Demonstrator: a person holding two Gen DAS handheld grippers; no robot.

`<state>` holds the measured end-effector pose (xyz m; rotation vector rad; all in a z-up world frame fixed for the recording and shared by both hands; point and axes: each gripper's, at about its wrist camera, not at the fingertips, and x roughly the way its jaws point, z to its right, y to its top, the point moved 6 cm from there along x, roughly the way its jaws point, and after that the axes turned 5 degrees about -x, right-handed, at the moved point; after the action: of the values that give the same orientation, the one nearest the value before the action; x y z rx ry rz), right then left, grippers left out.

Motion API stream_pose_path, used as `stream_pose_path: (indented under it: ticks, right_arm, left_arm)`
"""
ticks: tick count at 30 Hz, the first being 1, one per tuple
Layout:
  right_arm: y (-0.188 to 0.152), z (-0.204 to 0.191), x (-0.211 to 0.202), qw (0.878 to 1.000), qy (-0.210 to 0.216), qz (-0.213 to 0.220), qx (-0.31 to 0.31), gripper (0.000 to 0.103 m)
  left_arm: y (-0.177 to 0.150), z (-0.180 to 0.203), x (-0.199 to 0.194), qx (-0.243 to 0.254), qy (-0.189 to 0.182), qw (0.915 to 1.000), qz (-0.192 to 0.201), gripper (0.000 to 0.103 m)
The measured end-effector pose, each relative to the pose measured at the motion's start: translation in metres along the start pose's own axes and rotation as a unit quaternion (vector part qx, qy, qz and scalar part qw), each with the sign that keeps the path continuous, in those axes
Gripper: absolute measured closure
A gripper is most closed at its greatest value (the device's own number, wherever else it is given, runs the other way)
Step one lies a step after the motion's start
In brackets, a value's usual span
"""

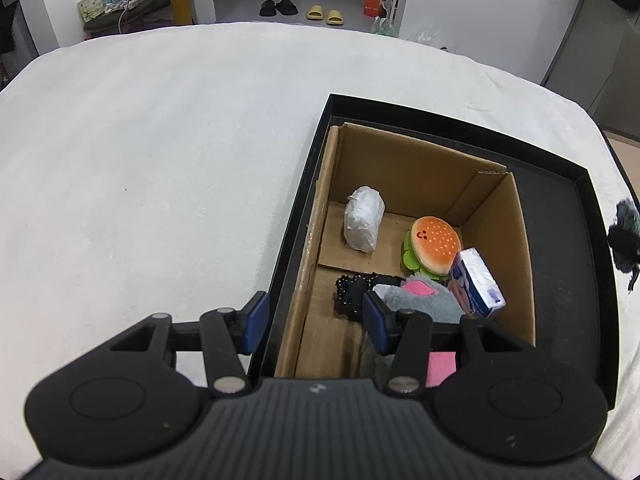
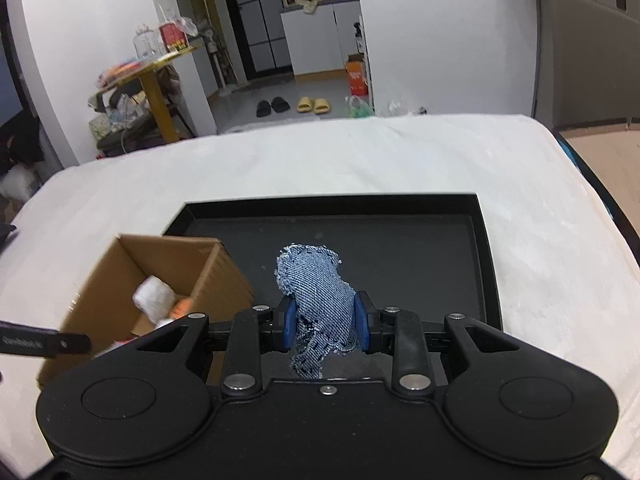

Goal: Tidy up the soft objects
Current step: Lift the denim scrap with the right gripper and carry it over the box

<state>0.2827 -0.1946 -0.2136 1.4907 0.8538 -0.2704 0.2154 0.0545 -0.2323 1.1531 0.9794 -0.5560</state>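
My right gripper (image 2: 325, 322) is shut on a frayed piece of blue denim cloth (image 2: 316, 280), held up over the black tray (image 2: 400, 236). A brown cardboard box (image 2: 224, 280) stands in the tray's left part. My left gripper (image 1: 316, 320) hangs open above the near left wall of that cardboard box (image 1: 400, 160), with nothing pressed between its pads. Inside lie a white wrapped bundle (image 1: 363, 224), a burger plush (image 1: 434, 244), a blue-and-white tissue pack (image 1: 478, 282), a grey plush with pink ears (image 1: 420, 296) and a black dotted cloth (image 1: 354, 292).
The black tray (image 1: 560, 216) rests on a white fleece-covered surface (image 1: 160, 160) with room to the left and behind. A dark fuzzy scrap (image 1: 624, 236) shows at the tray's right rim. The floor beyond holds slippers (image 2: 314, 105) and an orange bag (image 2: 357, 76).
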Motion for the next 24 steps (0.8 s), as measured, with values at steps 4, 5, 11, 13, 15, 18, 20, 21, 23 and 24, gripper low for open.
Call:
stream_pose_path:
  ticks: [4,5,11,13,15,18,20,21,23,24]
  right_arm:
    - [0.008,-0.013,-0.008,1.000,0.015,0.011,-0.006,0.075]
    - [0.010,-0.017,-0.010,1.000,0.018,0.013,-0.009,0.075]
    - [0.021,-0.037,-0.016,0.999,0.041,0.021,-0.018,0.075]
    - [0.024,-0.044,-0.017,0.998,0.047,0.023,-0.022,0.075]
    - [0.026,-0.050,-0.018,0.998,0.054,0.024,-0.023,0.075]
    - [0.028,-0.061,-0.018,0.997,0.065,0.025,-0.029,0.075]
    - [0.029,-0.068,-0.017,0.996,0.076,0.023,-0.031,0.075]
    - [0.028,-0.072,-0.018,0.996,0.081,0.023,-0.032,0.075]
    - [0.029,-0.078,-0.017,0.995,0.089,0.020,-0.034,0.075]
    - [0.029,-0.082,-0.017,0.995,0.094,0.018,-0.035,0.075]
  left_arm:
    - [-0.001,-0.001,-0.004,0.000,-0.008,1.0000,0.002,0.053]
    - [-0.001,-0.002,-0.005,0.000,-0.009,1.0000,0.004,0.053]
    - [-0.003,-0.008,-0.010,-0.004,-0.012,0.9999,0.008,0.053]
    - [-0.004,-0.010,-0.012,-0.004,-0.014,0.9998,0.010,0.053]
    - [-0.006,-0.012,-0.012,-0.006,-0.019,0.9998,0.009,0.054]
    - [-0.008,-0.014,-0.011,-0.011,-0.028,0.9995,0.003,0.057]
    - [-0.010,-0.014,-0.010,-0.011,-0.033,0.9994,0.004,0.057]
    - [-0.010,-0.015,-0.010,-0.009,-0.036,0.9993,0.004,0.058]
    - [-0.011,-0.016,-0.010,-0.009,-0.039,0.9992,0.004,0.060]
    - [-0.012,-0.017,-0.009,-0.009,-0.041,0.9991,0.004,0.061]
